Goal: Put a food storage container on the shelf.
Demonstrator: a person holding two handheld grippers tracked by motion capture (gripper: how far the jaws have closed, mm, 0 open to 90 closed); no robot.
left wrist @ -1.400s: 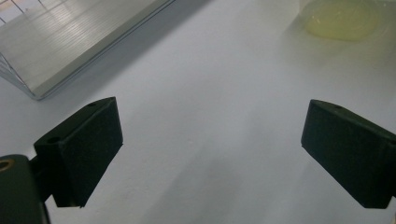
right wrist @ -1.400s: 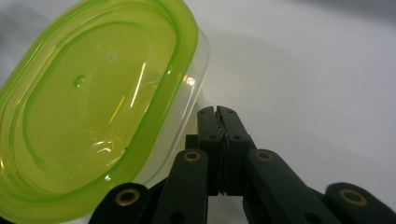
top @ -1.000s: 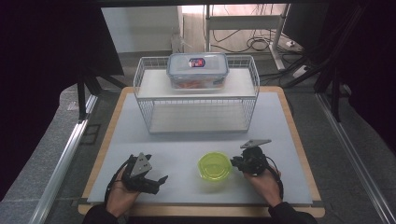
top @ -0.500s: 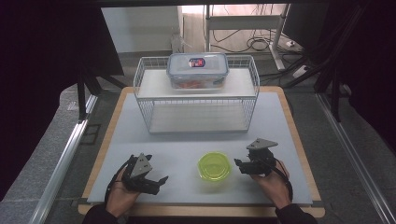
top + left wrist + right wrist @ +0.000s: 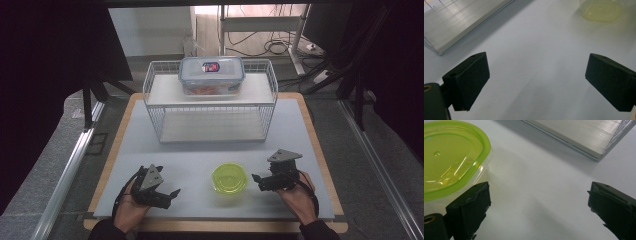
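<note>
A small clear tub with a yellow-green lid stands on the white mat near the front, between my two grippers. My right gripper lies just right of it, apart from it. Its jaws have just been opening and now stand open with bare mat between them. In the right gripper view the tub sits beyond the left jaw, beside my right gripper. My left gripper rests at the front left, open and empty. The left gripper view has the tub far off at the upper right, past my left gripper.
A white wire rack stands at the back of the mat. On its top shelf sits a clear food box with a blue-rimmed lid. The rack's lower shelf edge lies ahead of the right gripper. A wooden board edge frames the mat.
The right gripper has drawn back to the right, away from the green-lidded tub, and its jaws have opened. The left gripper has stayed where it was.
</note>
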